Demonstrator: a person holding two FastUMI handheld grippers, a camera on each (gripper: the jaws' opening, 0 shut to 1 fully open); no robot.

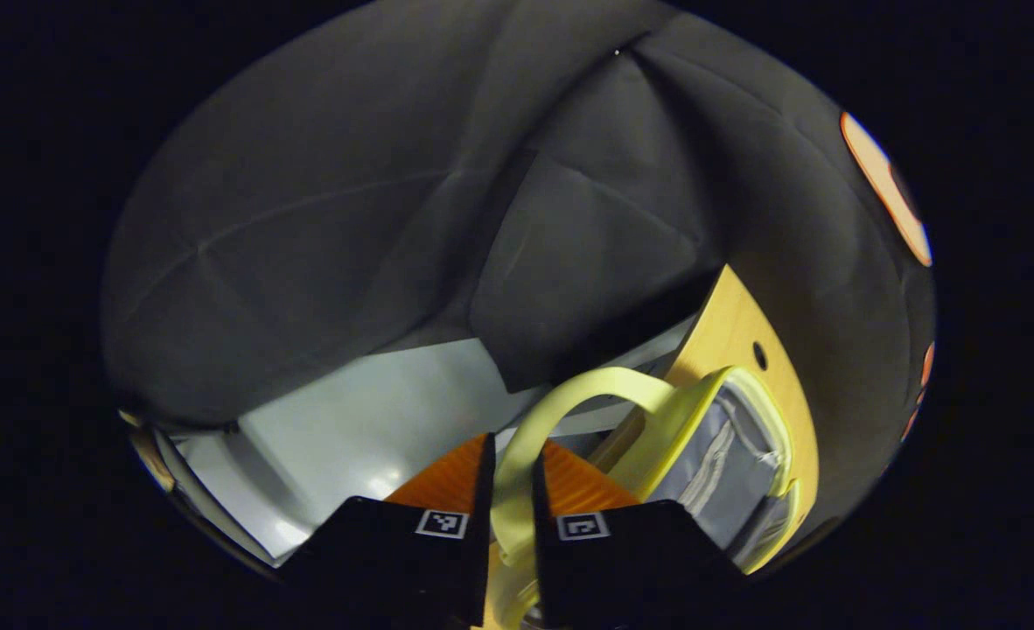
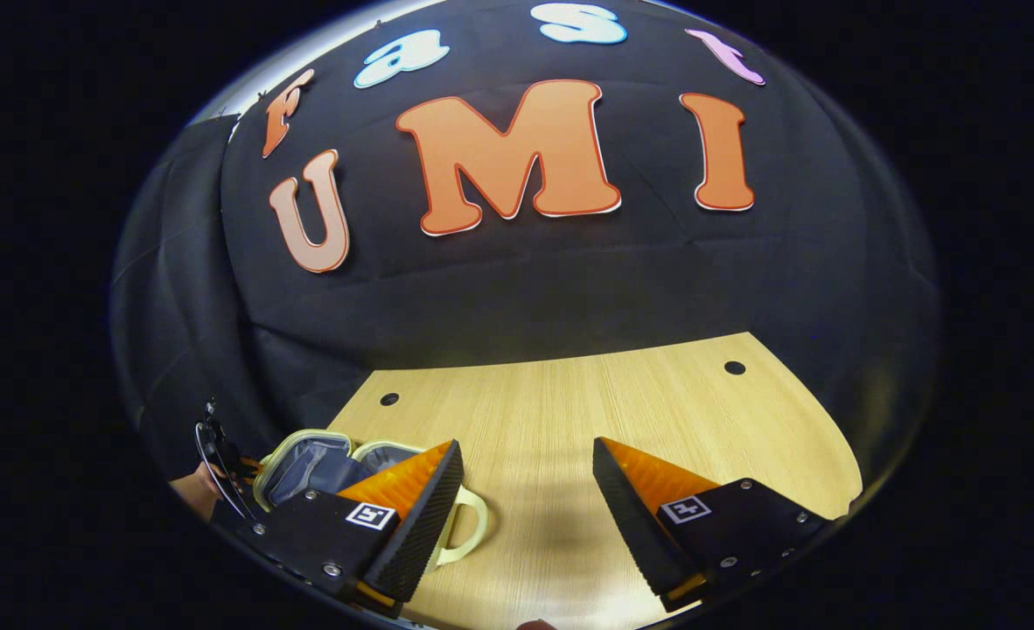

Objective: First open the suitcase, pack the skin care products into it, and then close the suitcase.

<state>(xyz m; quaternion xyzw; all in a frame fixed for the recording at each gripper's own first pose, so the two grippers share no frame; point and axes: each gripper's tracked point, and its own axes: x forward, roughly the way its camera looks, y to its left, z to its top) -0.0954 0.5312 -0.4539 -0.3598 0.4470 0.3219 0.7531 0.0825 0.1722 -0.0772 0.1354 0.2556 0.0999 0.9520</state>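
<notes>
The left gripper [image 1: 510,490] is clamped on the pale yellow handle [image 1: 569,394] of the suitcase [image 1: 727,455], which lies open just right of its fingers, grey lining showing. The case looks light and soft-sided, so the stiff handle seems the surest hold. The right gripper [image 2: 526,490] hangs open above the surface [image 2: 569,394], the suitcase at its left finger.

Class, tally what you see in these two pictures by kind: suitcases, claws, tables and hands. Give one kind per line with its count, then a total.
Suitcases: 1, the pale yellow-green suitcase, lying open
Claws: 2, left claw gripping the suitcase handle, right claw open above the table
Tables: 1, the wooden table
Hands: 1, a hand at the edge
Total: 5
</notes>
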